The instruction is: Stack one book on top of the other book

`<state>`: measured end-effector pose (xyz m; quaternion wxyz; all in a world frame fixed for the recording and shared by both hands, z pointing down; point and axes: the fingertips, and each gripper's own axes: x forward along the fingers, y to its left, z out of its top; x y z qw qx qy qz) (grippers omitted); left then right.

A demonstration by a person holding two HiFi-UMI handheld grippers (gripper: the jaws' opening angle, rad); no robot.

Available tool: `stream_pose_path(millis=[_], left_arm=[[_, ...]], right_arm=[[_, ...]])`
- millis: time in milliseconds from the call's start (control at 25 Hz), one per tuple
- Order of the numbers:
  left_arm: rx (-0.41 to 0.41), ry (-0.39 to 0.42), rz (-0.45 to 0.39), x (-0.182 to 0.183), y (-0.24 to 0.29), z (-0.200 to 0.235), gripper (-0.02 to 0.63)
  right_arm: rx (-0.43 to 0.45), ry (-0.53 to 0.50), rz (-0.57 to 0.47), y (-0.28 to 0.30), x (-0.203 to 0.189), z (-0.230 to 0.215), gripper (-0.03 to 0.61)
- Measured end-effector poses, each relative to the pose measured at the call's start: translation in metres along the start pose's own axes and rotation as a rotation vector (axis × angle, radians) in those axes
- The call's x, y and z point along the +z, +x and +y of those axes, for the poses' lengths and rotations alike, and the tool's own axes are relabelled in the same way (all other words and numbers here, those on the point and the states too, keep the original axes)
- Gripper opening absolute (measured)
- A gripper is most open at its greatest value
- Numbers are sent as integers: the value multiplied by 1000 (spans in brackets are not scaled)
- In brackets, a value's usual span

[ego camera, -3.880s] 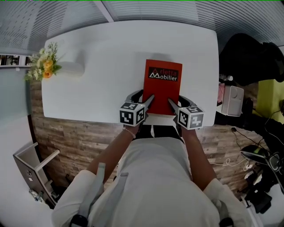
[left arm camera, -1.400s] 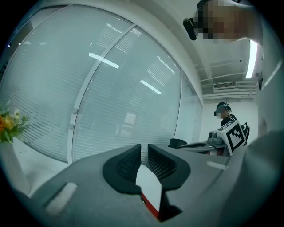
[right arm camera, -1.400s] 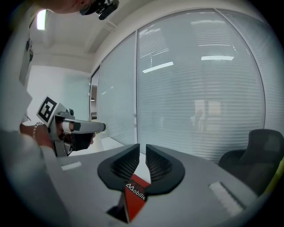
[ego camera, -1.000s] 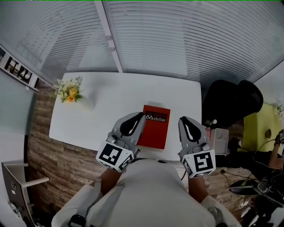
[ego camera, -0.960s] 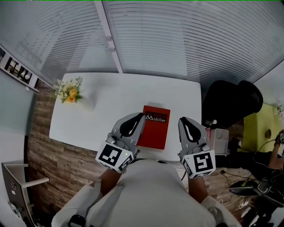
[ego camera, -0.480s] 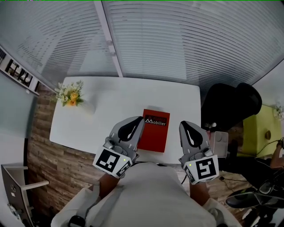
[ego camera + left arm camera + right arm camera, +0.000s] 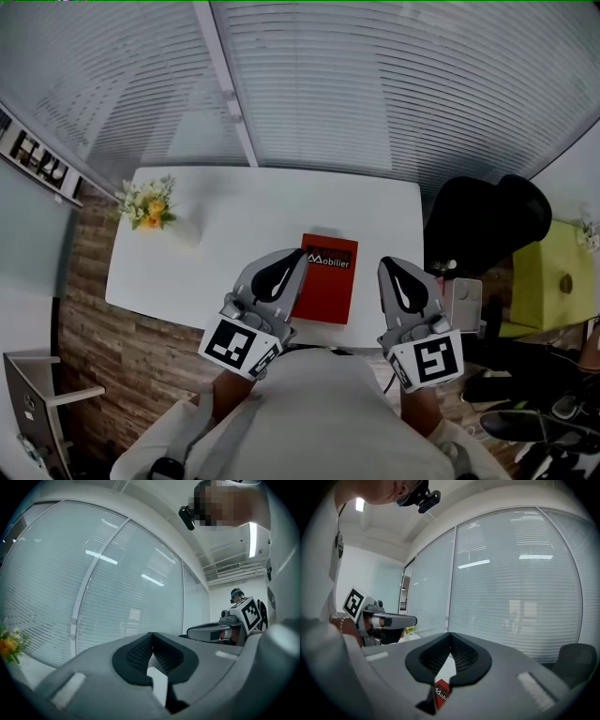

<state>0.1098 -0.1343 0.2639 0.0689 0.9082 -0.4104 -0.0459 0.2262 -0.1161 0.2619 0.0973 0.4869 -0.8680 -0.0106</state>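
Observation:
A red book [image 7: 327, 278] with a dark title band lies on the white table [image 7: 234, 216] near its front edge; whether a second book lies under it cannot be told. My left gripper [image 7: 302, 252] is held up in front of my chest, left of the book and well above the table, shut and empty. My right gripper [image 7: 383, 265] hangs at the same height to the book's right, also shut and empty. Through the right gripper's [image 7: 450, 634] jaws a sliver of the red book [image 7: 440, 693] shows. The left gripper [image 7: 151, 635] view faces the blinds.
A small bouquet of yellow and white flowers [image 7: 145, 204] stands at the table's left end. A black office chair [image 7: 483, 223] and a white box [image 7: 462, 305] stand right of the table. Window blinds [image 7: 375, 84] run behind it. A wood-panelled floor strip [image 7: 122, 347] lies below the table.
Both grippers have lifted off the book, drawn back toward my chest and shut. The book stays flat on the table. My head has risen, so the table looks smaller.

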Motion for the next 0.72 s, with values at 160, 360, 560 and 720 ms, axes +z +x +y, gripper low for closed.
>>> stream_pose_path(millis=[160, 360, 560, 720], left_arm=[[2, -2, -3, 1, 0, -1, 6], [-4, 0, 1, 0, 1, -3, 6], [2, 3, 1, 0, 1, -5, 6], [7, 0, -1, 0, 3, -5, 6]], right_arm=[[-14, 14, -9, -2, 3, -4, 5], [-10, 2, -6, -1, 4, -3, 5], [-10, 4, -10, -4, 3, -4, 5], [-10, 2, -10, -4, 3, -6, 5]])
